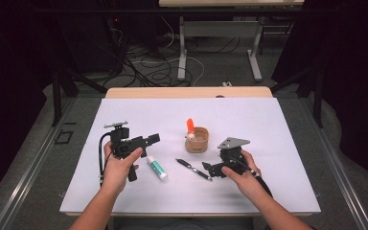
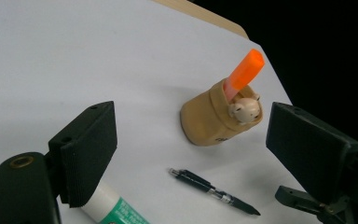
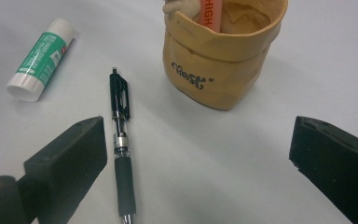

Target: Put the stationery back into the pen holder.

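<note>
Nearest me, my right gripper (image 1: 210, 168) hangs with jaws wide apart and nothing between them, over the black click pen (image 3: 120, 154). My left gripper (image 1: 149, 140) is spread too, empty, above the white-and-green glue stick (image 1: 156, 168). Beyond stands the tan paper-like pouch cup (image 3: 223, 60), holding an orange highlighter (image 2: 245, 72). The white mat (image 1: 268, 124) lies bare toward its far edge.
</note>
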Available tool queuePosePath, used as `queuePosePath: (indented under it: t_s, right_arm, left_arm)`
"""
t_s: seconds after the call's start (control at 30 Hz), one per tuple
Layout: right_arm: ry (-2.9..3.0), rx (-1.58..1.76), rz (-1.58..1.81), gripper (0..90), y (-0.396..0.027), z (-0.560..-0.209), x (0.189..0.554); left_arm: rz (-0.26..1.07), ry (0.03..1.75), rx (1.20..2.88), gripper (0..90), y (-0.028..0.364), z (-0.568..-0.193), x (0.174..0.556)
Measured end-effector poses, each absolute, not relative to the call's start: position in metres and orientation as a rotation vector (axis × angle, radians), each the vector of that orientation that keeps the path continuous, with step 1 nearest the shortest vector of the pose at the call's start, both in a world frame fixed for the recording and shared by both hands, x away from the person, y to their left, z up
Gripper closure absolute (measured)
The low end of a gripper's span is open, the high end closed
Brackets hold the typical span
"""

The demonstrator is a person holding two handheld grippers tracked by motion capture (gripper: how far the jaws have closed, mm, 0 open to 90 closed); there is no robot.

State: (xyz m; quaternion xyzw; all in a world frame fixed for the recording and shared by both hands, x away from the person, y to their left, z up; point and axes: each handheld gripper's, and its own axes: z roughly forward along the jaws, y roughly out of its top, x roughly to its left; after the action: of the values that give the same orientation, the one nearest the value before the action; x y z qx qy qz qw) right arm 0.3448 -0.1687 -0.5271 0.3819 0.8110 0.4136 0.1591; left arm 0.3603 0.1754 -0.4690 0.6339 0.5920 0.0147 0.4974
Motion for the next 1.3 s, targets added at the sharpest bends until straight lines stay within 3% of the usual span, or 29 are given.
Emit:
queuePosePath:
  t_s: [0.4,0.53,0.7,0.9,1.3]
  right_arm:
    - [2.322,1.085,1.182,5.6,-0.169,-0.528,0.346]
    - [2.333,1.086,1.176,5.9,-0.169,-0.528,0.345]
    - [2.342,1.095,1.162,6.4,-0.170,-0.527,0.345]
    - [2.335,1.096,1.180,6.8,-0.170,-0.528,0.346]
    - [2.335,1.093,1.179,7.0,-0.169,-0.529,0.346]
  left_arm:
    - [0.019,1.494,1.580,16.3,0.186,-0.489,0.356]
    - [-0.002,1.515,1.565,22.6,0.185,-0.493,0.355]
    - [-0.034,1.555,1.548,23.7,0.187,-0.499,0.354]
    - [-0.084,1.595,1.549,35.2,0.195,-0.502,0.353]
    - [-0.167,1.721,1.447,35.7,0.194,-0.524,0.353]
